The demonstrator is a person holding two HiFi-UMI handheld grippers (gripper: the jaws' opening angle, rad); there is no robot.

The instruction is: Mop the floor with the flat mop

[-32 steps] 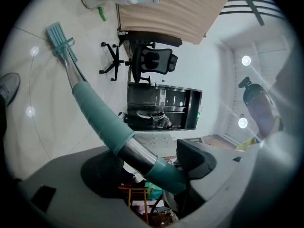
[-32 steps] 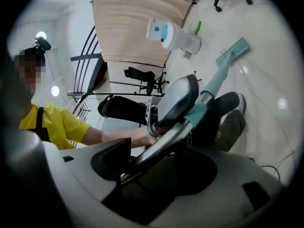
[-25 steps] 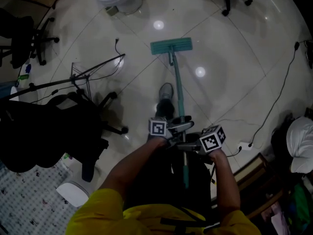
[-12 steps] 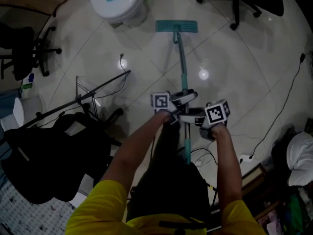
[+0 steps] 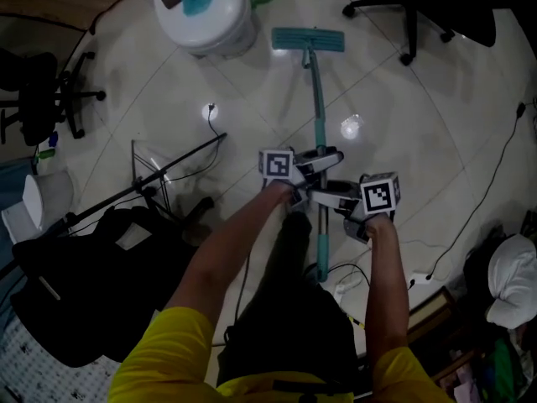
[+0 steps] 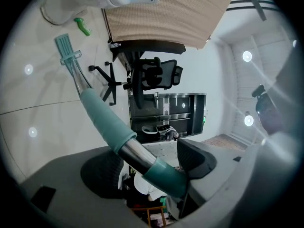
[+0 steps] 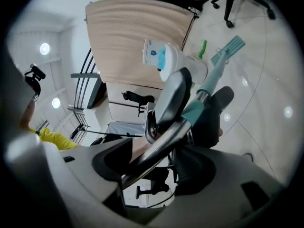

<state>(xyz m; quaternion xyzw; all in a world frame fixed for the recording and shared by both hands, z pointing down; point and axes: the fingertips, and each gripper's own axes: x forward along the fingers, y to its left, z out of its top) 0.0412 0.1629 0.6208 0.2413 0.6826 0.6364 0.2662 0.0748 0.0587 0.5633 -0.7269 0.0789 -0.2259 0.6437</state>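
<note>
Flat mop head (image 5: 308, 39) on the floor (image 5: 419, 141) just beside the white bucket (image 5: 205, 11); handle (image 5: 318, 107) runs straight away from the bucket, left gripper (image 5: 320, 156) nearer it, right gripper (image 5: 323, 196) farther, fingers of both pinching the handle

Teal flat mop (image 5: 317, 116) slanted, head flat on floor (image 5: 419, 141)

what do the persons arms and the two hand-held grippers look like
The left hand-held gripper and right hand-held gripper are both grey with dark-lined jaws, and carry white cubes with black square markers. The person wears a yellow short-sleeved shirt; the forearms are bare.
</note>
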